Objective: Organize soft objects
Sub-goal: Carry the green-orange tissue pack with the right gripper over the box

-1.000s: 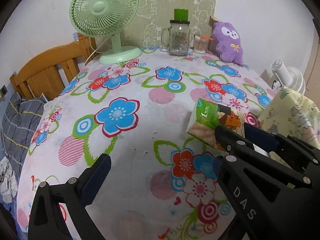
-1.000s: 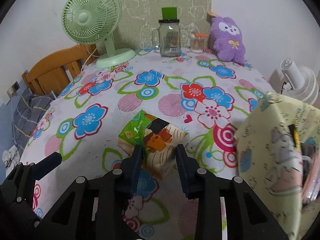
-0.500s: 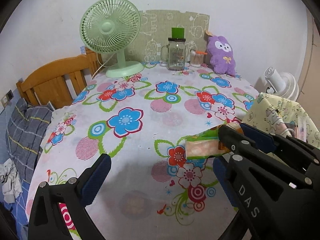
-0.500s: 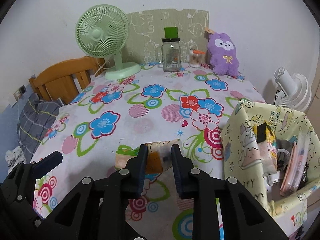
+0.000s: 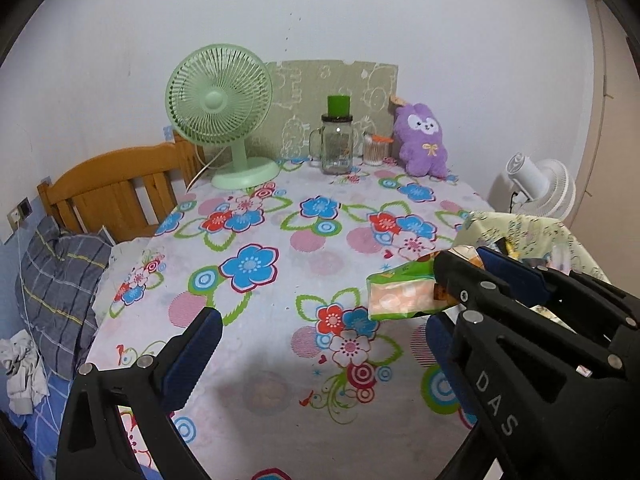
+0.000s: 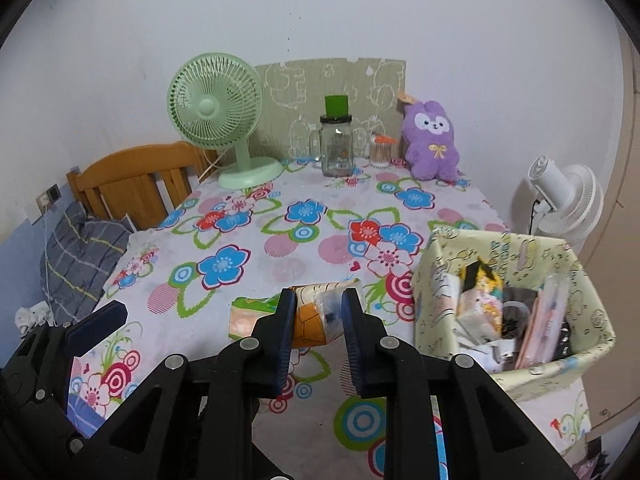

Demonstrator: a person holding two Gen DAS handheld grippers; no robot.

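Left wrist view: left gripper (image 5: 320,332) spread wide, nothing between its blue pads, held above the flowered tablecloth (image 5: 280,288). To its right, right gripper (image 5: 460,276) clamped on a soft tissue pack (image 5: 400,294), green and orange, lifted clear of the cloth and lying roughly level. Just behind that pack, the rim of a pale yellow fabric basket (image 5: 520,228) at the right edge of the table. At the far end, a green desk fan (image 5: 222,112), a glass jar (image 5: 337,144) with a green lid, a small tub of cotton swabs (image 5: 375,150) and a purple plush toy (image 5: 424,140), all in a row near the wall. Beyond the table on the left, a wooden chair (image 5: 116,192) and a grey checked pillow (image 5: 60,280); on the right, a white fan (image 5: 540,188). Right wrist view: right gripper (image 6: 318,312) closed on the tissue pack (image 6: 316,316), the pack squeezed between both pads and sticking out to the left, in the air over the cloth (image 6: 280,248). Just beside it on the right, the fabric basket (image 6: 520,372), upright, open at the top, filled with mixed small items hard to make out. Left gripper visible at the lower left with one blue pad (image 6: 98,324) only. Plush toy (image 6: 432,140) sitting upright at the far edge, well apart from the basket.
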